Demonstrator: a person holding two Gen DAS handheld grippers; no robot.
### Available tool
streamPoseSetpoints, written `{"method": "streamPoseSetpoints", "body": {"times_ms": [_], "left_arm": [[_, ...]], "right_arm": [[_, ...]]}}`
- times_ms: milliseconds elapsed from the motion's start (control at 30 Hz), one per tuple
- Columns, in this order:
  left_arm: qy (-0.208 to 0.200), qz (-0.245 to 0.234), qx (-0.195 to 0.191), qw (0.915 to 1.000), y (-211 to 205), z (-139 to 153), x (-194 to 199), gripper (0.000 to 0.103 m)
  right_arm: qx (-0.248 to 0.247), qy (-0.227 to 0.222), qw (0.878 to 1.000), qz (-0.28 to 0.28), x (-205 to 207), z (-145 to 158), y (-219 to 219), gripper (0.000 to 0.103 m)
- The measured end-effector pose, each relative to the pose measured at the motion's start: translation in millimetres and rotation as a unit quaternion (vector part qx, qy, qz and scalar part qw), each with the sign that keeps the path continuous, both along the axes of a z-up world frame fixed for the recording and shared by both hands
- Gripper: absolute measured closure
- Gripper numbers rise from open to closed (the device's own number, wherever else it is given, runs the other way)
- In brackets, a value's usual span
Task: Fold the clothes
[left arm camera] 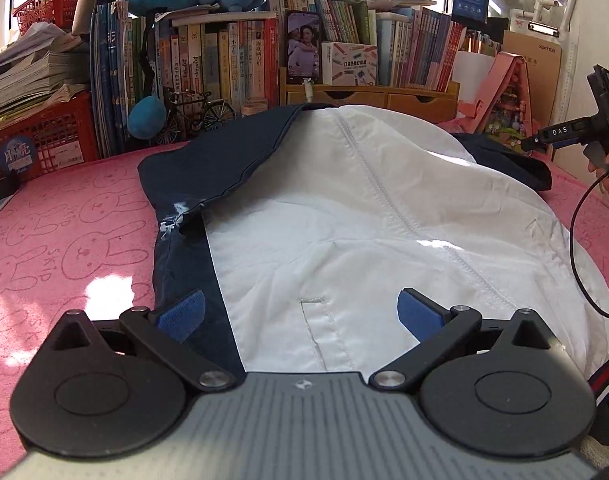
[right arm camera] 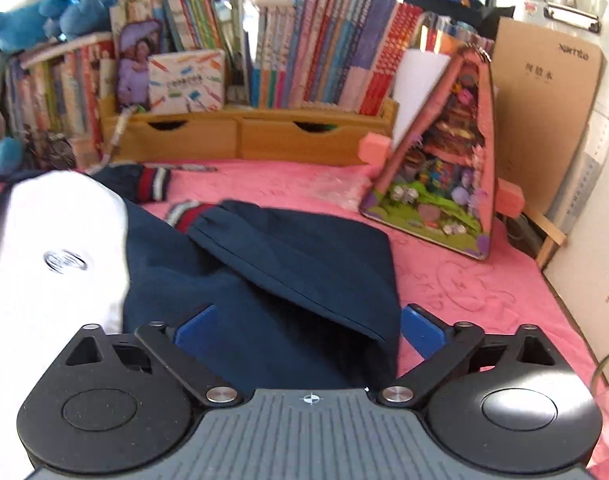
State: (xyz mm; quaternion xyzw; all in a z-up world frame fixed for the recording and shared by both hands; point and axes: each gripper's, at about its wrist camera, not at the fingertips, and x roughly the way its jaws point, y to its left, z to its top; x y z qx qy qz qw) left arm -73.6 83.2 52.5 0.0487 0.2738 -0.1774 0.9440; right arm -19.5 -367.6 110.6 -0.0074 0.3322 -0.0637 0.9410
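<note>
Left view: your left tongs [left arm camera: 300,316] hover wide apart, holding nothing, over the jacket [left arm camera: 344,208] spread on the pink table [left arm camera: 64,240], one navy sleeve [left arm camera: 208,160] already across.

Right view: right tongs [right arm camera: 308,330] gape empty around the other sleeve [right arm camera: 304,264]; pinch its edge squarely.

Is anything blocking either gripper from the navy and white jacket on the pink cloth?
Nothing visible does. The left gripper hangs open right over the navy and white jacket, and the right gripper hangs open over its folded navy sleeve.
</note>
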Motion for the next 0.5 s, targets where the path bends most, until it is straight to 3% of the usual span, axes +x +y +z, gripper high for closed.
{"method": "streamPoseSetpoints", "body": {"times_ms": [100,200,233,267,333,400,500], "left_arm": [[-0.008,0.006,0.002,0.9999,-2.8,17.2,15.0,0.0],[-0.029,0.031,0.003,0.9991,-17.0,29.5,49.3,0.0],[-0.034,0.042,0.004,0.9985,-21.5,32.3,62.9,0.0],[-0.039,0.054,0.006,0.9978,-26.0,35.1,76.5,0.0],[-0.047,0.073,0.008,0.9962,-36.0,40.2,102.0,0.0],[-0.046,0.086,0.015,0.9951,-48.1,41.6,131.8,0.0],[-0.036,0.097,0.038,0.9939,-68.5,35.9,170.9,0.0]], "right_arm": [[0.036,-0.056,0.995,0.08,25.2,7.6,39.9,0.0],[0.028,-0.091,0.984,0.151,67.5,1.0,103.3,0.003],[0.02,-0.087,0.982,0.169,80.1,-4.4,123.7,0.014],[0.012,-0.07,0.981,0.182,94.6,-12.7,146.0,0.04],[0.033,-0.018,0.982,0.183,107.4,-32.6,165.1,0.075],[0.055,0.033,0.981,0.183,119.7,-52.6,183.6,0.078],[0.045,0.02,0.983,0.176,104.9,-74.2,186.7,0.078]]}}
